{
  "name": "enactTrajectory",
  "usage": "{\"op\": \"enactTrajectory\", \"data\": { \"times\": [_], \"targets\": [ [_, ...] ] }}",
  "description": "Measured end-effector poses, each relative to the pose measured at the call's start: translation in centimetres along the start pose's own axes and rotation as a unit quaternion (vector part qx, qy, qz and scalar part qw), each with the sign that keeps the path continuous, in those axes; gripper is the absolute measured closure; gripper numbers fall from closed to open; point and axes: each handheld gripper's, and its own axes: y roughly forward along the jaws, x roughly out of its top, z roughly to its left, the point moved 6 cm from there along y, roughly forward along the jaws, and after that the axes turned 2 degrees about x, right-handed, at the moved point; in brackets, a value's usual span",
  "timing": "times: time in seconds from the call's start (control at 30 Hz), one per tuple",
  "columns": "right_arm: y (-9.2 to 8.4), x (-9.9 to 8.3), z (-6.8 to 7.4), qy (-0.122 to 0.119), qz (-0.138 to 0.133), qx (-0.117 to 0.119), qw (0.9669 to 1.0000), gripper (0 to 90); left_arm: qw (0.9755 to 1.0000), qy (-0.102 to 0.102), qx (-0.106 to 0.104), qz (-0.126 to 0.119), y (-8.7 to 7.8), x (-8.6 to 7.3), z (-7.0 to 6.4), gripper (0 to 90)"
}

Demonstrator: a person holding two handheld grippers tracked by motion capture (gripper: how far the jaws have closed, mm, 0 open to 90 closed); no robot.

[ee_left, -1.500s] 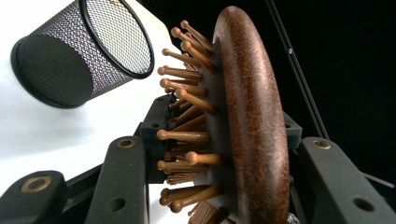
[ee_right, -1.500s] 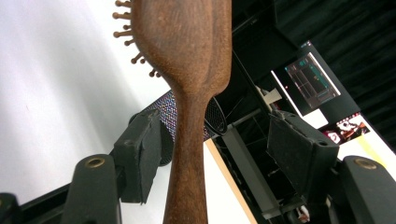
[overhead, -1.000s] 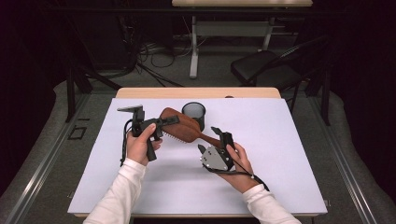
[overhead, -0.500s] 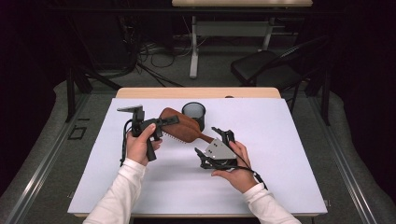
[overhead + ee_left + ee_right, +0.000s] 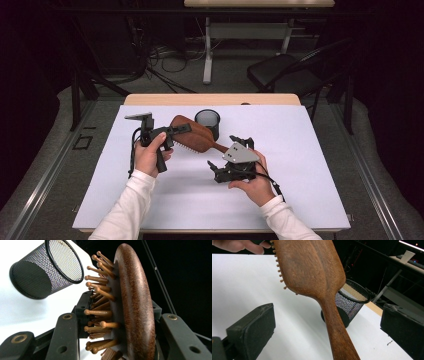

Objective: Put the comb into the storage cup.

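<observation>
A person sits at a white surface (image 5: 310,165) with a two-jaw gripper in each hand. A wooden paddle hairbrush (image 5: 192,132) is held above the surface, just in front of a black mesh cup (image 5: 207,121), which stands upright toward the far edge. The brush lies slantwise, its broad head toward the person's left and its handle running down toward the right of the cup.

The left gripper (image 5: 172,132), on the left side of the cup, has its jaws closed on the brush head: in the left gripper view one jaw sits among the wooden bristles (image 5: 100,293) and the other against the smooth wooden back.

The right gripper (image 5: 222,167) is nearer the person than the cup. Its jaws have just been opening and now stand wide apart. In the right gripper view the brush handle (image 5: 337,325) passes between the two black pads (image 5: 253,327) without touching either, with the cup behind it.
</observation>
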Motion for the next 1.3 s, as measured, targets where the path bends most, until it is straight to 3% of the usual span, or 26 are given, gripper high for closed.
{"op": "enactTrajectory", "data": {
  "times": [0.43, 0.83, 1.3],
  "targets": [
    [-0.3, 0.2, -0.7, 0.033, -0.002, 0.003, 0.9995, 0.0, 1.0, 0.003, 0.006, -0.007, -0.2, 0.2, -0.1, 53.7],
    [-0.9, 0.4, -1.6, 0.053, -0.007, 0.0, 0.9986, 0.0, 0.999, 0.028, 0.023, -0.025, -1.0, 1.3, -1.1, 53.7],
    [-1.5, 0.5, -2.6, 0.08, -0.004, -0.01, 0.9967, 0.0, 0.9977, 0.041, 0.038, -0.038, -1.5, 2.7, -2.1, 53.5]
  ]
}}
